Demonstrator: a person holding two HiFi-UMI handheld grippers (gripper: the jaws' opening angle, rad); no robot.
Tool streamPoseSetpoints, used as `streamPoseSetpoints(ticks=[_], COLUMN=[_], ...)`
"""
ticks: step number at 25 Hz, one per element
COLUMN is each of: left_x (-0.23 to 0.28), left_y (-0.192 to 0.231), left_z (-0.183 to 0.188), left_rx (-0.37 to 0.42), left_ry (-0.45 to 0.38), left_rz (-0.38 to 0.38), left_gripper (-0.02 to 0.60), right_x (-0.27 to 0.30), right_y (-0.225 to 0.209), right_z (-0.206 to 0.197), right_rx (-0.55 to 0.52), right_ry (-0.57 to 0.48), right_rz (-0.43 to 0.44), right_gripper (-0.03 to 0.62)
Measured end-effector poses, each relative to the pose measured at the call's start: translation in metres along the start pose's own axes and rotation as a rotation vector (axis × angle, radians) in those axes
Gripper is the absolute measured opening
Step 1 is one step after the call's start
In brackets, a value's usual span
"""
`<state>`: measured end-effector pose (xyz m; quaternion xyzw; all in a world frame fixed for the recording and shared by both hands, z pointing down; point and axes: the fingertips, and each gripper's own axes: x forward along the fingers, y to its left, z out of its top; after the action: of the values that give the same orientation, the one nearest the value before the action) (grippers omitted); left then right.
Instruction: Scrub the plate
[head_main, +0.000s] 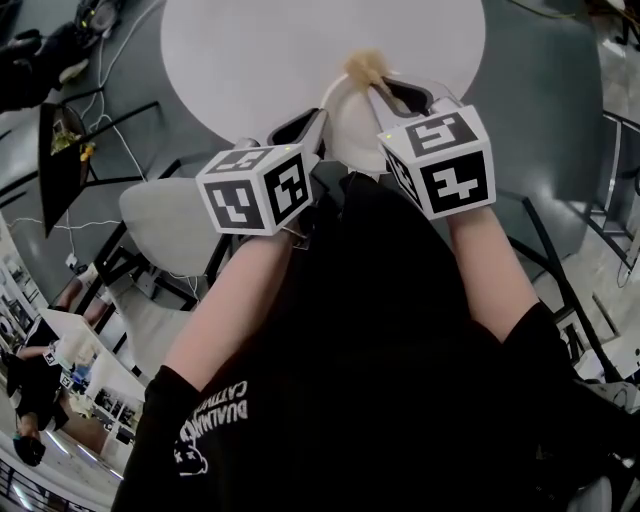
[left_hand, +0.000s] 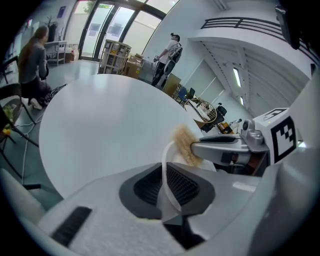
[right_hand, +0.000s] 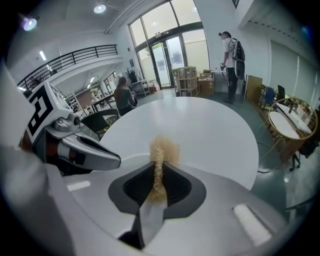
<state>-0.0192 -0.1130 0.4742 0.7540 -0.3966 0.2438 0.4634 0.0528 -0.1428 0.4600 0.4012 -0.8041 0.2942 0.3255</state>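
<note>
the left gripper (head_main: 298, 130) has its fingers closed on the rim of the white plate (head_main: 350, 125), at the near edge of the round white counter (head_main: 250, 50). the right gripper (head_main: 408, 98) has its fingers closed on a tan fibre scrubber (right_hand: 161, 149), up by the plate's far rim. only a thin bit of rim is pinched, so a hard push could twist the plate loose and drop it off the edge. the scrubber could also slip from its 2 fingers.
</note>
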Motion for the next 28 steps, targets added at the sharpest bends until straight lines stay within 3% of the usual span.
streamPoseSetpoints(ticks=[5, 28], left_x=[-0.003, -0.005], left_y=[0.003, 0.004], left_z=[-0.002, -0.011], left_rx=[-0.051, -0.111], left_ry=[-0.021, -0.045], left_rz=[-0.006, -0.002], left_gripper=[0.029, 0.028], right_x=[-0.005, -0.027], right_y=[-0.012, -0.043], right_z=[-0.004, -0.015], right_rx=[-0.010, 0.054], right_ry=[0.013, -0.027], right_rz=[-0.046, -0.142], right_gripper=[0.052, 0.054])
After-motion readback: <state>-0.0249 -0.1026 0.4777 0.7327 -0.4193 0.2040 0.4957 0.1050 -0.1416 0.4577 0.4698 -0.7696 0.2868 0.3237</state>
